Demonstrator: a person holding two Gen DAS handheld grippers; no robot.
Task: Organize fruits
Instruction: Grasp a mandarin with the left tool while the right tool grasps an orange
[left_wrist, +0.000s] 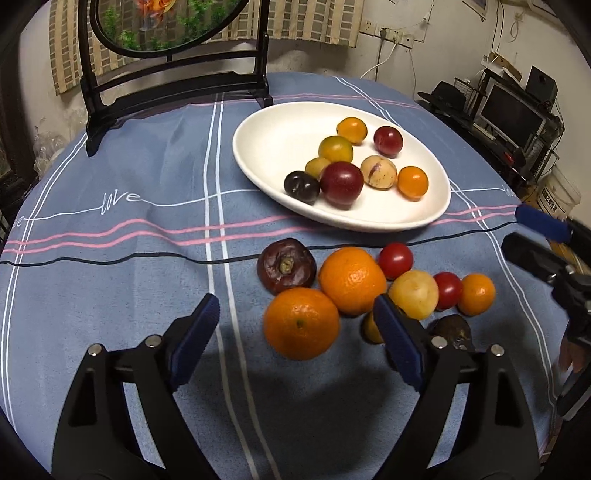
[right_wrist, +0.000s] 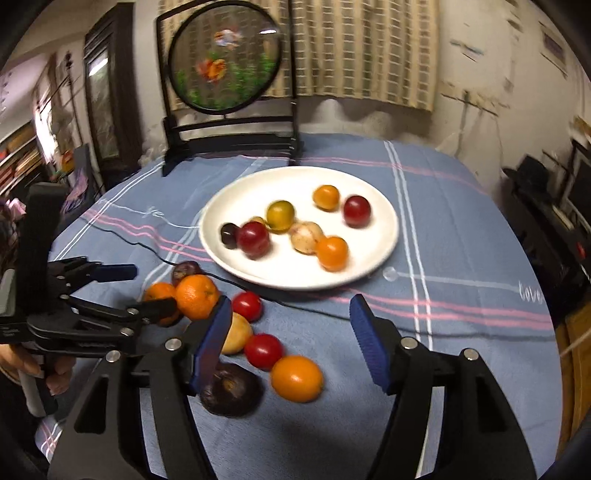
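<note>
A white plate (left_wrist: 280, 122) holds several small fruits; it also shows in the right wrist view (right_wrist: 376, 236). Loose fruits lie on the cloth in front of it: two oranges (left_wrist: 301, 323), a dark mangosteen (left_wrist: 286, 266), red tomatoes (left_wrist: 396, 259), a yellow fruit (left_wrist: 414, 293) and a small orange (left_wrist: 476, 293). My left gripper (left_wrist: 295, 325) is open, its fingers either side of the near orange. My right gripper (right_wrist: 291, 339) is open above a red tomato (right_wrist: 263, 350), a small orange (right_wrist: 296, 377) and a dark fruit (right_wrist: 231, 393).
A black stand with a round fish picture (left_wrist: 170, 74) stands at the back of the table. The blue striped tablecloth (left_wrist: 110, 288) covers the table. A monitor and shelves (left_wrist: 513, 110) stand off to the right.
</note>
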